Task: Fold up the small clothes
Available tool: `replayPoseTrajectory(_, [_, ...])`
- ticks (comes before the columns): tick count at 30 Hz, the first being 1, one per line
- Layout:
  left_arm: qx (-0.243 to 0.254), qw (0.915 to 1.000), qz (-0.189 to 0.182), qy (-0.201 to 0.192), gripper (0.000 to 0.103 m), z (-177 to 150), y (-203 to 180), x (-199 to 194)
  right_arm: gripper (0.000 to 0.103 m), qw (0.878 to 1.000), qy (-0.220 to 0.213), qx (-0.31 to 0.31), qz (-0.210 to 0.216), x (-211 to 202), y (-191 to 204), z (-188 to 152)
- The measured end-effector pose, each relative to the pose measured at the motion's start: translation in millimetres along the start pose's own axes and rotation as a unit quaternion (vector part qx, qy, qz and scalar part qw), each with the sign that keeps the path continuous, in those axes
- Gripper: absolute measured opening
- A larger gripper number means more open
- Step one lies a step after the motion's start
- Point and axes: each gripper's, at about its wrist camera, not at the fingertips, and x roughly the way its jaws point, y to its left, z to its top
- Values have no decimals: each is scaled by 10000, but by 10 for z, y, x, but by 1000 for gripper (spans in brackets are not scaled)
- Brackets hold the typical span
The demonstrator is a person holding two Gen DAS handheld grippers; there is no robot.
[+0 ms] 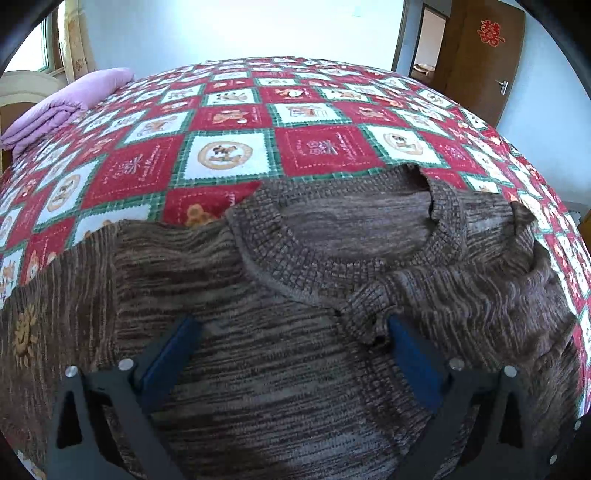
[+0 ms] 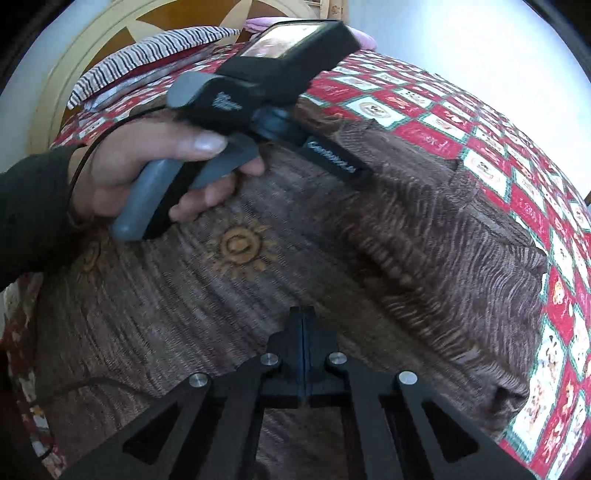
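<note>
Red, white and green patchwork covers one bed point(image 1: 229, 151), and on it lies one brown knitted sweater point(image 1: 295, 369), spread flat with its ribbed collar point(image 1: 332, 266) toward 12 o'clock in the left wrist view. Two blue-padded fingers point(image 1: 173, 354) of the left gripper point(image 1: 291, 328) stand wide apart over the sweater's chest, just below the collar, nothing between them. At 10 o'clock in that view sits one folded lilac quilt point(image 1: 62, 107), and at 1 o'clock one brown door point(image 1: 480, 51) bearing one red paper emblem point(image 1: 489, 32). From the right wrist view, the right gripper point(image 2: 303, 321) has its two fingers pressed together above the sweater body, with no cloth seen between them. At 10 o'clock one left hand point(image 2: 147, 173) grasps the other gripper's grey handle, beside one orange sun motif point(image 2: 240, 245) at centre; a second, fainter sun shows at 9 o'clock. One striped pillow point(image 2: 147, 55) lies at 11 o'clock
</note>
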Motion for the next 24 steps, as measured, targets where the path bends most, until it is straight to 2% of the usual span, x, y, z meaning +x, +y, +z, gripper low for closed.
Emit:
replayPoseTrajectory(4, [-70,9998,-178,-51,91,-122,27,-229,3,9977,-471,453,-159,-245,-227,-29])
replayPoseTrajectory(5, [-61,9993,-346,-87,91,-186,3,-326,16,9964,-553,601,-208,-296,-320,-59])
replayPoseTrajectory(6, [-28,9990,-431,-125,90,-230,-31,-403,40,9955,-594,702,-233,-342,-381,-101])
replayPoseTrajectory(7, [48,9984,-532,-184,88,-269,-92,-487,49,9929,-655,914,-384,-379,-514,-145])
replayPoseTrajectory(8, [138,9979,-603,-212,87,-286,-163,-533,52,9902,-695,1098,-512,-398,-622,-166])
replayPoseTrajectory(9, [254,9974,-639,-197,87,-300,-253,-557,52,9857,-699,1435,-536,-408,-797,-177])
replayPoseTrajectory(12, [513,9970,-575,-34,75,-299,-461,-471,52,9672,-990,2332,-154,-447,-1244,-141])
replayPoseTrajectory(14, [545,9974,-437,165,75,-322,-528,-337,52,9561,-1129,2705,1,-416,-1485,-45])
replayPoseTrajectory(18, [639,9977,-220,-57,76,-408,-574,-362,49,9518,-708,2980,-154,-35,-1817,189])
replayPoseTrajectory(19, [627,9978,-203,-86,76,-439,-572,-372,47,9523,-457,3010,-180,137,-1895,246])
replayPoseTrajectory(20, [608,9979,-182,-128,76,-470,-562,-378,40,9499,-260,3103,-286,247,-2006,243])
replayPoseTrajectory(22, [618,9978,-134,-197,76,-507,-574,-390,38,9412,-168,3348,-421,357,-2206,246])
replayPoseTrajectory(23, [654,9976,-88,-208,76,-511,-589,-393,32,9348,-240,3517,-430,370,-2312,260])
replayPoseTrajectory(24, [667,9975,-70,-215,77,-508,-603,-393,31,9331,-286,3556,-454,362,-2339,275])
